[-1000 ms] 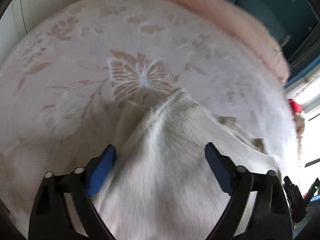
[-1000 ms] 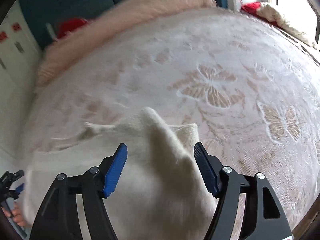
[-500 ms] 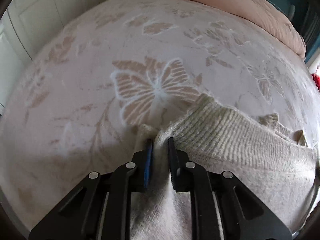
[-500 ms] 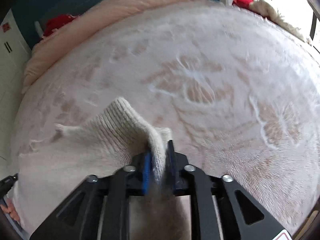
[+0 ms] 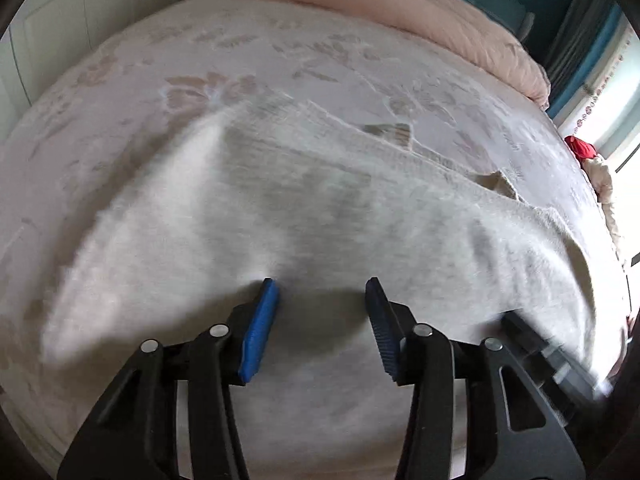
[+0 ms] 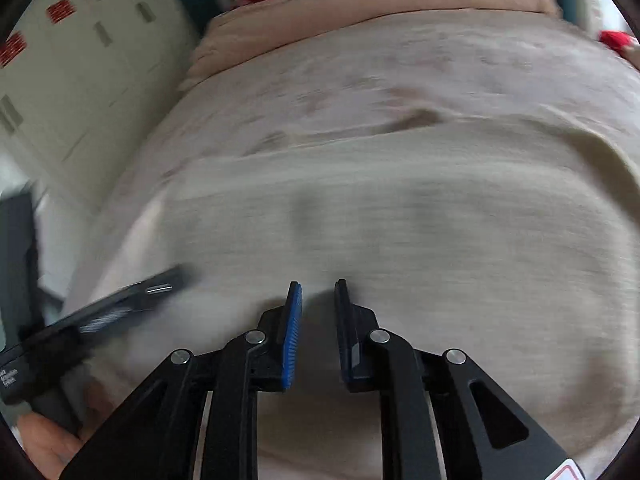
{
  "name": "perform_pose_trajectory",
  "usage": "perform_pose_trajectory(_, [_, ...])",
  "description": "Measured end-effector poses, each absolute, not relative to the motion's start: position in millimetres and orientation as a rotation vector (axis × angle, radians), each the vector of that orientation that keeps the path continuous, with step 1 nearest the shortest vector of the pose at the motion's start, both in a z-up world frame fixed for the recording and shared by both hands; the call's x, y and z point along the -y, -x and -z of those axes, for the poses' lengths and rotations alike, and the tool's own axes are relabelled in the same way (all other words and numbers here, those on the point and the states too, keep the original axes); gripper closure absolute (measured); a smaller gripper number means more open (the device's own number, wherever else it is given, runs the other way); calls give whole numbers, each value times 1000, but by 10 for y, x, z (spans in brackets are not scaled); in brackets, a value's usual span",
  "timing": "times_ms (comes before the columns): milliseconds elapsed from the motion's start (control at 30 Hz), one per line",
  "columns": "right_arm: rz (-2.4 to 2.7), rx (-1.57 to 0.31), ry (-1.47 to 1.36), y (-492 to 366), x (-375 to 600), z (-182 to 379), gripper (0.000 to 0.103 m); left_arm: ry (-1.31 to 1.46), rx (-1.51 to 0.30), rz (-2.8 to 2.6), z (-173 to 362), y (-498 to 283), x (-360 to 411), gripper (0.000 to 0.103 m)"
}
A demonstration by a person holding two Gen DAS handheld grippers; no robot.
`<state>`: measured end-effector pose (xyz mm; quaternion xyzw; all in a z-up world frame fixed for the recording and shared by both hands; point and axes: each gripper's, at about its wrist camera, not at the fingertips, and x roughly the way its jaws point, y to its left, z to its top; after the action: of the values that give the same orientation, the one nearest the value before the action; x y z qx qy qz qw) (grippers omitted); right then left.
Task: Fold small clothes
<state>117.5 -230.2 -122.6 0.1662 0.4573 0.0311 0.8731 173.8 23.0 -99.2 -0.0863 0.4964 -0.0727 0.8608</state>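
Left gripper (image 5: 322, 284) stands with its jaws wide apart, blue pads clear of cloth, hovering low over the near part of the cream knit garment (image 5: 304, 200). Nothing between the fingers that I can see.

Right gripper (image 6: 318, 286) has its jaws parted too, but only narrowly; the gap between the pads looks empty, with the garment (image 6: 400, 216) lying under and beyond it.

Garment sits spread across the near side of the bed, on the pale bedspread (image 5: 280, 52) with its tan butterfly and leaf print. Its ribbed edge runs across the far side in the left wrist view, with two small tan flaps showing along that edge. Both views are blurred (fine knit texture mostly smeared), so I cannot tell how many layers lie there.

From the right wrist view I see the left gripper's dark body (image 6: 120, 308) coming in from the left edge, over the garment's left side, with part of my hand (image 6: 48, 444) at the bottom corner. From the left wrist view the right gripper (image 5: 548, 356) shows as a dark blurred shape at lower right.

Pink quilt (image 5: 400, 4) is bunched along the far edge of the bed. White cupboard doors (image 6: 80, 80) stand to the left.
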Motion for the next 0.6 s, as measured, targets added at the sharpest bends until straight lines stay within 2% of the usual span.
perform_pose_trajectory(67, [57, -928, -396, -984, 2885, 1216, 90, 163, -1043, 103, 980, -1675, -469, 58])
perform_pose_trajectory(133, [185, -908, -431, -717, 3470, 1225, 103, 231, -1055, 105, 1039, -1633, -783, 62])
perform_pose_trajectory(200, [287, -900, -523, -378, 4051, 1275, 103, 282, -1046, 139, 1086, -1576, -958, 71])
perform_pose_trajectory(233, [301, -887, -557, -266, 4178, 1274, 103, 265, -1039, 143, 1078, -1551, -963, 71])
perform_pose_trajectory(267, [392, -904, -553, -129, 4297, 1247, 86, 239, -1033, 135, 1059, -1522, -930, 71])
perform_pose_trajectory(300, [441, -915, -546, -54, 4353, 1229, 81, 223, -1030, 126, 1032, -1495, -893, 70])
perform_pose_trajectory(333, [443, -906, -564, 23, 4380, 1211, 79, 220, -1030, 118, 968, -1436, -859, 64])
perform_pose_trajectory(367, [417, -890, -619, 127, 4403, 1191, 73, 237, -1025, 119, 908, -1391, -845, 57])
perform_pose_trajectory(400, [401, -884, -663, 176, 4402, 1185, 63, 265, -1014, 124, 845, -1326, -852, 39])
perform_pose_trajectory(433, [383, -880, -703, 241, 4372, 1196, 57, 313, -990, 109, 773, -1236, -902, 21])
perform_pose_trajectory(500, [329, -877, -777, 315, 4262, 1256, 46, 415, -947, 49, 702, -1030, -1075, 12])
perform_pose_trajectory(600, [275, -900, -847, 253, 4138, 1439, 40, 558, -979, -35, 842, -916, -1380, 11])
